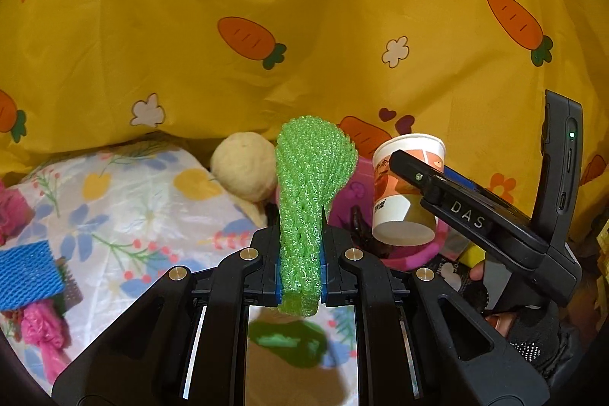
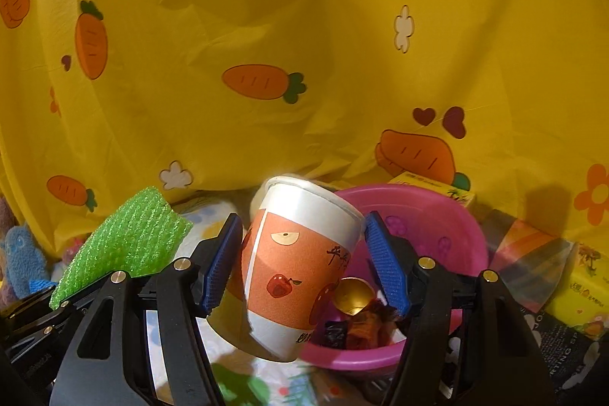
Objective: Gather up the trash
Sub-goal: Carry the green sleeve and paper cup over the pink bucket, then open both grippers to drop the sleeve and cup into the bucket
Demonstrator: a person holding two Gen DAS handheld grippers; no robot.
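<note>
Left claw (image 1: pixel 300 276) was squeezed tight on a green foam net (image 1: pixel 310 193), w/ the net sticking up between its blue pads. Right claw (image 2: pixel 300 261) was holding a paper cup (image 2: pixel 300 265), orange & white w/ apple pics, tilted, one blue pad on each side. Both things were up in the air, side by side, cup to the right of the net. Just behind & under the cup sat a pink bowl (image 2: pixel 437 215) w/ candy wrappers (image 2: pixel 357 326) & a gold round lid inside. Under it all lay a flowery white cloth (image 1: pixel 144 200). On that cloth, far left, were a blue foam piece (image 1: pixel 26 273) & a pink plastic bag (image 1: pixel 42 330). A yellow carrot sheet (image 1: pixel 304 44) hung at the back.
</note>
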